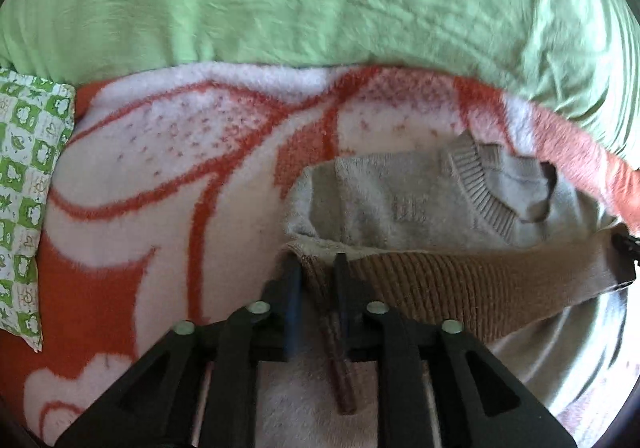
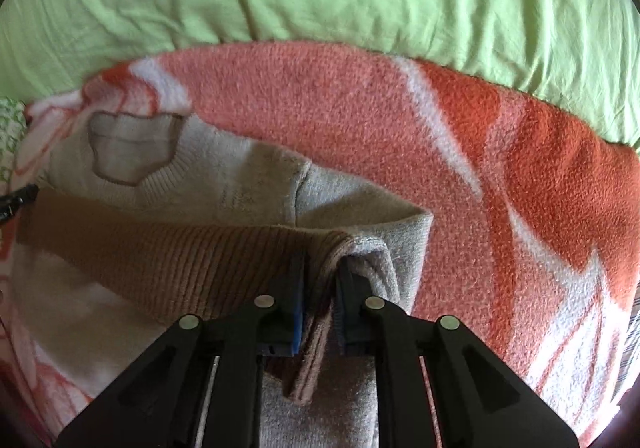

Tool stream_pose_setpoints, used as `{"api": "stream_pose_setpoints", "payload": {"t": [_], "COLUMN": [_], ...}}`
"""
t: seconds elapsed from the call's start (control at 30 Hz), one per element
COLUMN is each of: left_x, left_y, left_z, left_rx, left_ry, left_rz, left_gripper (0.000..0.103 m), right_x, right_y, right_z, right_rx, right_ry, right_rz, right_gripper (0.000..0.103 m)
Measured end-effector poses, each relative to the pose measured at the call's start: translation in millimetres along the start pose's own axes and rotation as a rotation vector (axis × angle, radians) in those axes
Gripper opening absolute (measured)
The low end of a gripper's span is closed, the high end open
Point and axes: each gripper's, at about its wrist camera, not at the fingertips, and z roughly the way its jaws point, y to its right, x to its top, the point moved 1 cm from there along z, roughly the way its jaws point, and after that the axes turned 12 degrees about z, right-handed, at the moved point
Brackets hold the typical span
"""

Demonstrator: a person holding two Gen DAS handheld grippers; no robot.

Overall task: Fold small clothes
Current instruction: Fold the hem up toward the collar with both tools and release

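Sweater, a small grey knitted one with a ribbed brown hem (image 1: 460,284), lies on the orange-and-white fleece blanket (image 1: 160,176) over the green bed sheet (image 1: 320,0). My left gripper (image 1: 316,268) is clamped on one hem corner and my right gripper (image 2: 322,268) on the other, so the hem runs taut across the frame between them. Its ribbed neckline (image 2: 132,152) lies ahead, toward the upper frame, so I judge the fold goes forward. No containers are in view.

Mounted on each wrist, looking forward along the fingers, close over the bed. Shared: small grey knit sweater (image 1: 400,204) (image 2: 248,184), ribbed brown hem (image 1: 460,284) (image 2: 160,248), orange-and-white fleece blanket (image 1: 160,168) (image 2: 500,168).
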Motion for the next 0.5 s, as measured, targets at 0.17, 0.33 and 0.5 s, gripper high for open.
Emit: {"api": "stream_pose_setpoints", "payload": {"t": [0.17,0.33,0.5], "left_x": [-5,-27,-67], "left_y": [-18,4,67], "left_z": [-36,-74,-63], "left_rx": [0.078,-0.032,-0.201], "left_ry": [0.061,0.093,0.003], "left_rz": [0.008,0.09,0.226], "left_gripper": [0.055,0.054,0.054], "right_x": [2,-1,-46], "right_y": [10,19,-33], "right_z": [-21,-57,-75], "right_rx": [-0.002,0.001,0.221], "right_ry": [0.015,0.127,0.096], "right_rz": [0.011,0.035,-0.13], "right_gripper": [0.04,0.061,0.058]}}
